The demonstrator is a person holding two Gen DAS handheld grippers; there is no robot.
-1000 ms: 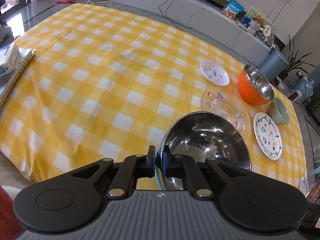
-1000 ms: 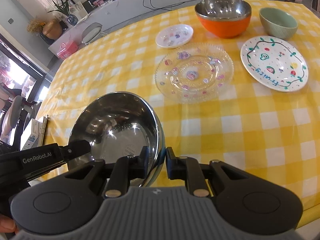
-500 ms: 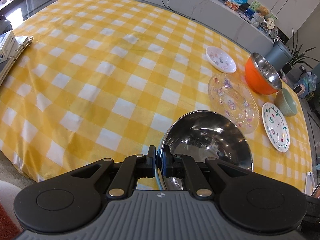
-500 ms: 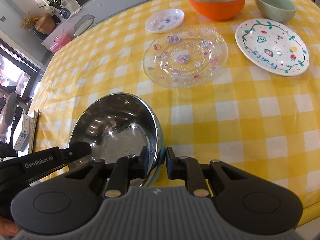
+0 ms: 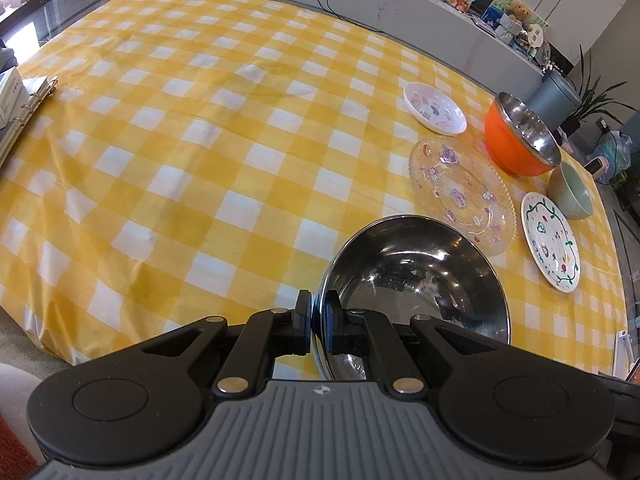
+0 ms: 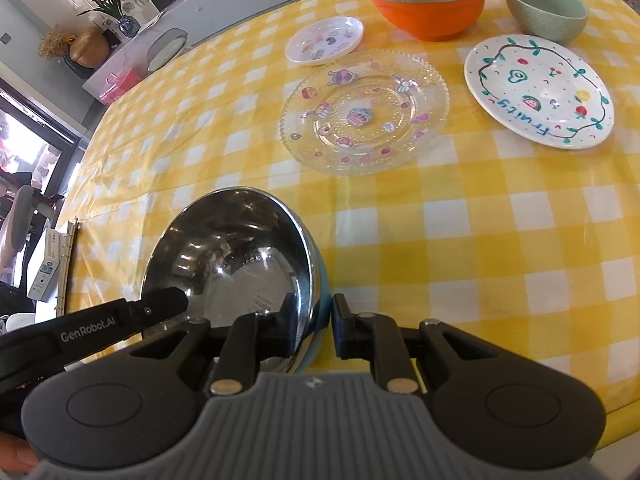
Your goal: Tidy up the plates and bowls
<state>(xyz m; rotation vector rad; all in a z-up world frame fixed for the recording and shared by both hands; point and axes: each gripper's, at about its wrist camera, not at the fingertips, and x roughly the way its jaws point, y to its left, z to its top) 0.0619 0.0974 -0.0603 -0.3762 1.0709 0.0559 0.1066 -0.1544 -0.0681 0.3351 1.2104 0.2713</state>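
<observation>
Yellow-checked cloth covers surface (image 5: 168,152); dishes grouped far right.

Steel bowl (image 5: 416,276), blue outside, tilted at near edge. Left claw (image 5: 318,324) pinching its left rim; right claw (image 6: 314,326) straddles right rim, outer finger apparently just off the wall, so grip uncertain.

Handling, by judgement: rigid, light, polished metal slippery; thin rim is only purchase, so pinch deep and keep level.

Orange bowl (image 6: 428,4), likely nesting target, far right beside green bowl (image 6: 546,10). Glass plate (image 6: 364,110) fragile.

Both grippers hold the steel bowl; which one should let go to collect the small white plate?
Probably right. The right gripper and left gripper both clamp the shiny steel bowl, but all loose dishes, including the small white plate, lie on the right gripper's side.
</observation>
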